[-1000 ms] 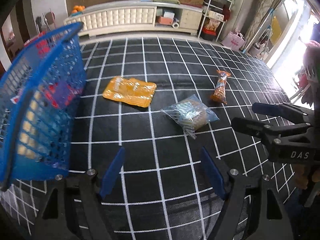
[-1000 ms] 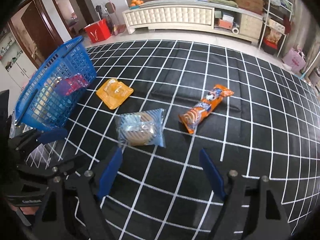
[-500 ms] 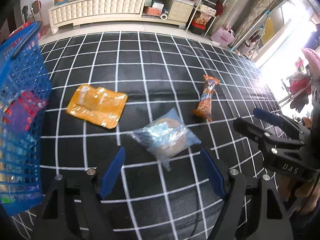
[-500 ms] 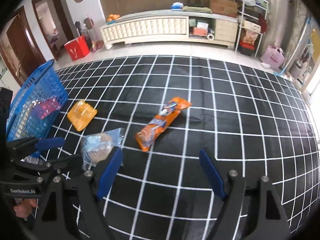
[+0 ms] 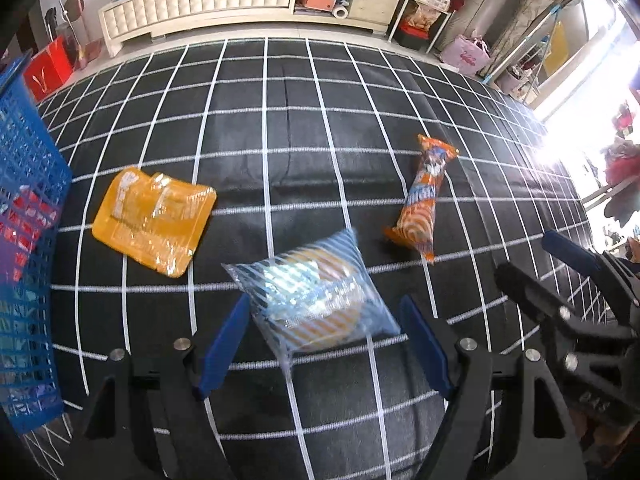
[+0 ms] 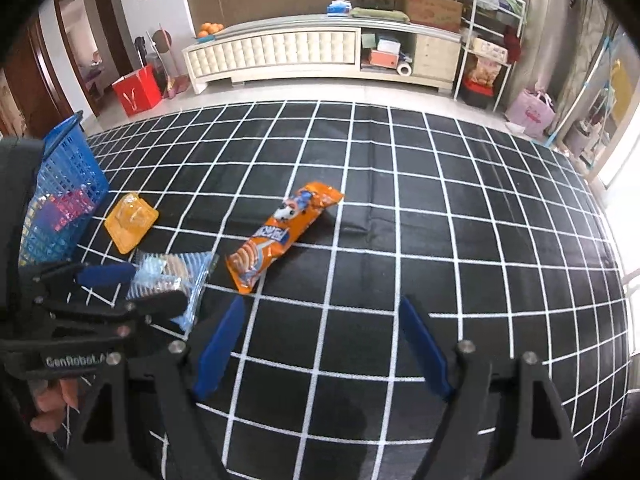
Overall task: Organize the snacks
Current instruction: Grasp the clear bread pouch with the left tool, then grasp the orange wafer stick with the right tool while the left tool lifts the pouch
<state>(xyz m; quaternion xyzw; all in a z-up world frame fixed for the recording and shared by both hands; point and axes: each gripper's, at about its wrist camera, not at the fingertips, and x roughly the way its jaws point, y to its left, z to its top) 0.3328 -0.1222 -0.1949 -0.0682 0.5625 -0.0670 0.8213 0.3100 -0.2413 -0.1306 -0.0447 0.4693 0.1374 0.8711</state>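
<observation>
Three snacks lie on the black checked mat. A clear blue-striped cookie bag (image 5: 316, 300) sits between the open blue pads of my left gripper (image 5: 324, 344), and the pads stay clear of it. A flat orange-yellow pack (image 5: 154, 220) rests to its left, a long orange cookie sleeve (image 5: 424, 200) to its right. In the right wrist view my right gripper (image 6: 320, 348) hangs open over bare mat, a little short of the orange sleeve (image 6: 280, 236). My left gripper (image 6: 132, 288) shows at lower left there, straddling the cookie bag (image 6: 176, 268). A blue mesh basket (image 5: 24, 216) with several packets stands at far left.
A white cabinet (image 6: 280, 54) lines the far wall beyond the mat. A red bag (image 6: 136, 90) stands on the floor to its left and a wire shelf rack (image 6: 486, 52) and a pink bag (image 6: 530, 112) to its right. A hand (image 6: 52, 404) holds the left gripper's handle.
My left gripper moved right and down, away from the basket, until the cookie bag lay between its pads. My right gripper swung right, bringing the orange sleeve ahead of it. Both stayed open.
</observation>
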